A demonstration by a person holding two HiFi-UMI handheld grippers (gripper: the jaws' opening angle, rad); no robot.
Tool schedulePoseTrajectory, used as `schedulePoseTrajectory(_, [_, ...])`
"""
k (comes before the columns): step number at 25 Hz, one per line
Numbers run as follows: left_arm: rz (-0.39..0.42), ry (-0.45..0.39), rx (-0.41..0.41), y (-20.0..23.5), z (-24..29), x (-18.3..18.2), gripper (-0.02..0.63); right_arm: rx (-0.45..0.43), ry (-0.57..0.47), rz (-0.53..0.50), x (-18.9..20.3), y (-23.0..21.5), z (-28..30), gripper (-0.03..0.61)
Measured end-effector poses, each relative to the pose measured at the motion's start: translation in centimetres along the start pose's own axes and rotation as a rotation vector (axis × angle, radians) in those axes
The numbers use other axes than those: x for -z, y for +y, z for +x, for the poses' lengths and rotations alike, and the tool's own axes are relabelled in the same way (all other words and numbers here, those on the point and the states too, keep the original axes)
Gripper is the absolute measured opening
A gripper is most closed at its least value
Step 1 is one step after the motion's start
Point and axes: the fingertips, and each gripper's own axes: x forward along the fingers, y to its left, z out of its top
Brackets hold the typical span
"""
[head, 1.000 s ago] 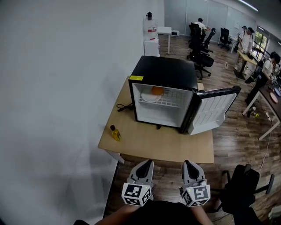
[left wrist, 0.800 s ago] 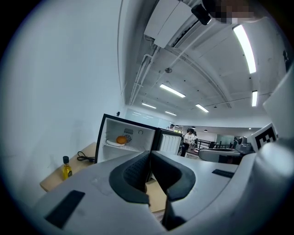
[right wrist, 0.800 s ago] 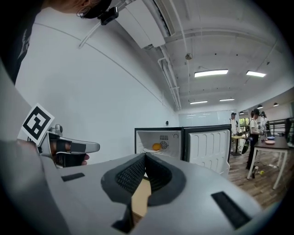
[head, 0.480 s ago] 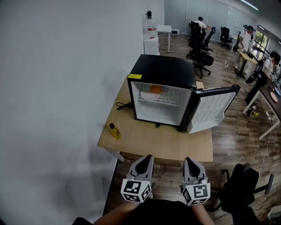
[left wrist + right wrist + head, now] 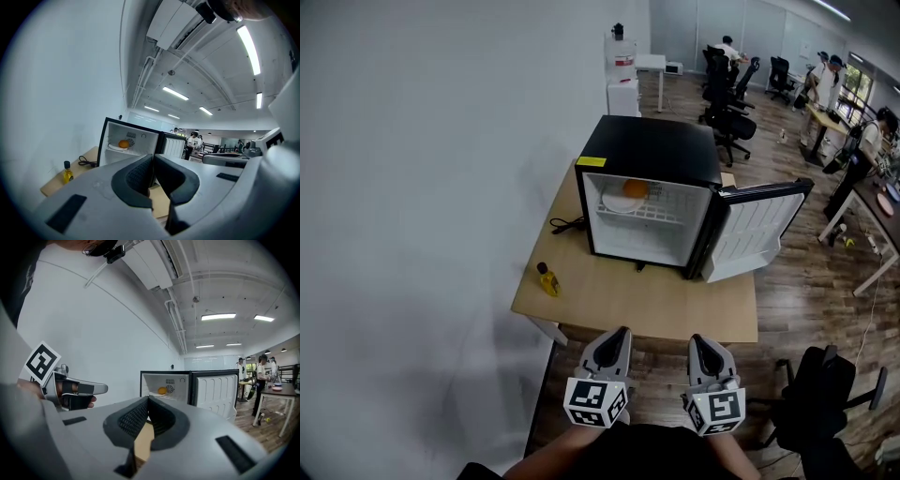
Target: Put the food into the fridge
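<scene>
A black mini fridge [image 5: 652,155] stands on the wooden table [image 5: 628,300] with its door [image 5: 759,230] swung open to the right. On its upper wire shelf lies a white plate [image 5: 617,202] with an orange food item [image 5: 635,189] on it; the same orange food item [image 5: 123,144] [image 5: 161,390] shows in both gripper views. My left gripper [image 5: 619,337] and right gripper [image 5: 701,344] hang side by side below the table's near edge, well short of the fridge. Both are shut with nothing between the jaws.
A small yellow oil bottle [image 5: 547,280] stands at the table's left edge, and a black cable [image 5: 565,226] lies beside the fridge. A black office chair [image 5: 825,394] is at the lower right. People, chairs and desks fill the room beyond.
The two grippers have dipped slightly lower and stayed shut. The view shifted a little; the fridge and its contents have not moved.
</scene>
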Motion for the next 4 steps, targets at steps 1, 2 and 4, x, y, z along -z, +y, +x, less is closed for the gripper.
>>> schedulePoseTrajectory(1, [-0.004, 0.000, -0.001, -0.03, 0.01, 0.03, 0.021, -0.001, -0.001, 0.000, -0.07, 0.02, 0.00, 0.060])
schedulePoseTrajectory(2, [-0.007, 0.000, -0.002, -0.07, 0.04, 0.07, 0.021, -0.002, -0.003, 0.000, -0.14, 0.05, 0.00, 0.060])
schedulePoseTrajectory(4, [-0.009, 0.001, -0.001, -0.14, 0.10, 0.16, 0.021, -0.001, -0.008, 0.002, -0.32, 0.11, 0.02, 0.060])
